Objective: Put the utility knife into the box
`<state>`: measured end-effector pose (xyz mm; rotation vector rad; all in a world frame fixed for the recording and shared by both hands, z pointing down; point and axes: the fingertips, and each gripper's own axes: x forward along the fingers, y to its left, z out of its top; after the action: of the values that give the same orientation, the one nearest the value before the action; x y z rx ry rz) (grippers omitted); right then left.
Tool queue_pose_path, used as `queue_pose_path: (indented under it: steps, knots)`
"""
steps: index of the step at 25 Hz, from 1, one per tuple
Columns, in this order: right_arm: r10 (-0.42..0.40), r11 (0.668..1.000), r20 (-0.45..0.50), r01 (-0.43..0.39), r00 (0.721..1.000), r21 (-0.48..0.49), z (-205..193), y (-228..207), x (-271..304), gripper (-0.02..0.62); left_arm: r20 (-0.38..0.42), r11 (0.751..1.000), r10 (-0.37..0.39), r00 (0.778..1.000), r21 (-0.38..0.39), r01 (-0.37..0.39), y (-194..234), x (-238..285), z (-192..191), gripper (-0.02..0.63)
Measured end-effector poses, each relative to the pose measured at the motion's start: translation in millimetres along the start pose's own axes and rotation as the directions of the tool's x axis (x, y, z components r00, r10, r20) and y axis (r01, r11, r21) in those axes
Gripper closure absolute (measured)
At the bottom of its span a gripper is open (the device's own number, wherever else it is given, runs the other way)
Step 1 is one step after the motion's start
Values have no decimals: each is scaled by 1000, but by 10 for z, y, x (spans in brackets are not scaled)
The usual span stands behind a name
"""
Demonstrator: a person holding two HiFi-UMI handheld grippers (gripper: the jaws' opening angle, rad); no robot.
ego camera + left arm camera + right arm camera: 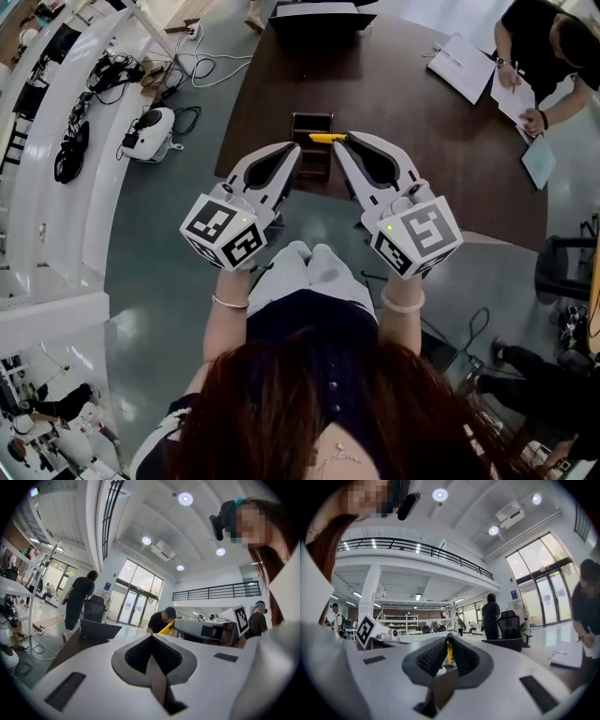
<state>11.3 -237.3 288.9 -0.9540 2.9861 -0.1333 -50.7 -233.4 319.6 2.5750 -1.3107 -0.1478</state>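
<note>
At the upper centre of the head view, our right gripper (343, 142) has its jaws clamped on one end of the yellow knife (328, 138), so the rest of it reaches left over the box (311, 116) on the table (422, 131). We judge that this end hold lets us lower it straight in. Just left of the box, our left gripper (294, 150) has its jaws together on nothing, probably kept close to steady the box.
</note>
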Motion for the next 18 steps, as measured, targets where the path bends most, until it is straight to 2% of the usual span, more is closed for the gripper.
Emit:
queue_pose_path:
  steps: [6,18]
  knots:
    - [-31,999,-34,32,999,31,-92,-231,115,546,-27,1000,-26,999,-8,25,124,214,-37,604]
    - [-85,982,-194,116,977,151,-807,-480,301,546,-151,989,-65,986,-139,44,454,384,-623,604]
